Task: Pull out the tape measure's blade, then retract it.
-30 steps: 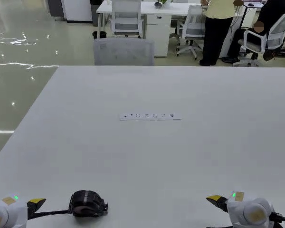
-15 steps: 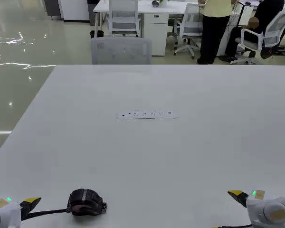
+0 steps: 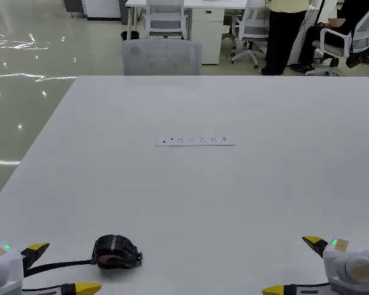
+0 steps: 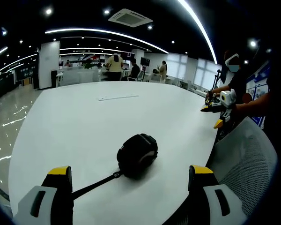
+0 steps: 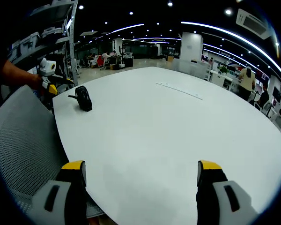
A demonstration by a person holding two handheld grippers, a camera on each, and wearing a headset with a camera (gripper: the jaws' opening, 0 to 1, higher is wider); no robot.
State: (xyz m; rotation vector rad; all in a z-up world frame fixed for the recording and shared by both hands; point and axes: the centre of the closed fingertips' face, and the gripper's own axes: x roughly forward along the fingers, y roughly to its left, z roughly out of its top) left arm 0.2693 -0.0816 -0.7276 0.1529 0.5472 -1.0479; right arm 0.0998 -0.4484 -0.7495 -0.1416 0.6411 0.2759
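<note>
A black tape measure (image 3: 115, 252) lies near the front left of the white table (image 3: 234, 184). Its black strap (image 3: 61, 266) trails left toward my left gripper (image 3: 61, 268). That gripper stands open just left of the case, with the strap lying between its yellow-tipped jaws. In the left gripper view the tape measure (image 4: 137, 154) sits a little ahead of the open left gripper (image 4: 130, 171), untouched. My right gripper (image 3: 294, 265) is open at the front right, far from the case. The right gripper view shows the right gripper (image 5: 141, 165) open, with the tape measure (image 5: 84, 98) far off left.
A white power strip (image 3: 195, 141) is set into the table's middle. A grey mesh chair (image 3: 162, 58) stands at the far edge. Beyond it are desks, office chairs and people (image 3: 286, 31). A mesh chair back (image 5: 23, 140) sits close by the table's near edge.
The head camera has tilted down, so both jaws of each gripper now show. The right gripper has drifted slightly right. The tape measure has stayed in place.
</note>
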